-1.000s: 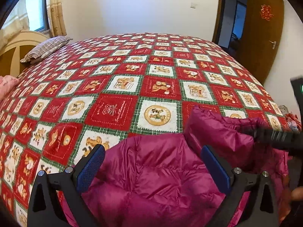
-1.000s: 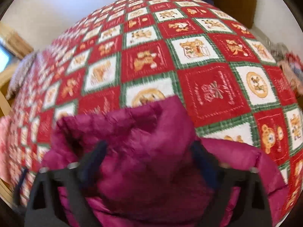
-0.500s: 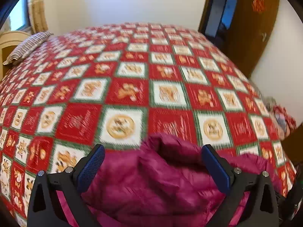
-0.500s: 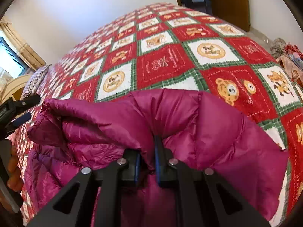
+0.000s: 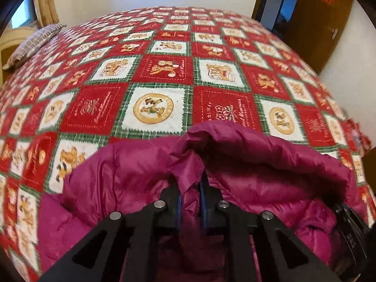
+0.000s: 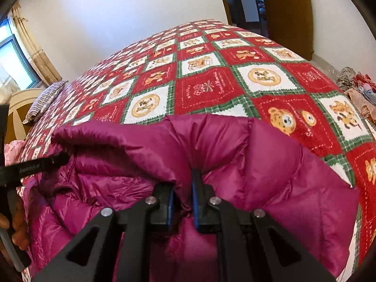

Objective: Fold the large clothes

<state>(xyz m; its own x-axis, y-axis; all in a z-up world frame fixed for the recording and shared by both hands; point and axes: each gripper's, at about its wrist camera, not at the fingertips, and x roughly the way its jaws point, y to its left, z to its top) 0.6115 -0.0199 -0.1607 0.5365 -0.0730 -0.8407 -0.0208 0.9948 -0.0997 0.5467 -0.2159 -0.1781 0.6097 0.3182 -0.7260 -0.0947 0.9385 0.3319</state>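
Magenta quilted nylon fills the lower half of both wrist views: a puffy down jacket (image 5: 270, 164) lies bunched at the near edge of a bed (image 5: 152, 75) spread with a red, white and green bear-print quilt.

Both claws point steeply down toward the garment. The left claw (image 5: 190, 195) has just been closing, and its blue pads now pinch a raised fold of the jacket's padded rim between them, the jaws nearly together. In the right wrist view this same claw shows as a black bar at 9 o'clock, with the fingers of the person's hand (image 6: 17, 225) wrapped round its handle lower down. The right claw (image 6: 183, 197) is likewise clamped on a ridge of the jacket, fabric squeezed into the narrow slot between its pads. In the left view part of its black body shows at about 4 o'clock, against the jacket.

The jacket's far rim curls up in a thick roll between the two grips. Beyond it, toward 12 o'clock, the quilt lies flat and bare to the far wall. A striped pillow (image 5: 33, 43) sits at 10 o'clock by the headboard, well apart. A brown door (image 6: 285, 11) stands at 1 o'clock, and loose clutter (image 6: 357, 87) lies off the bed at 3 o'clock.
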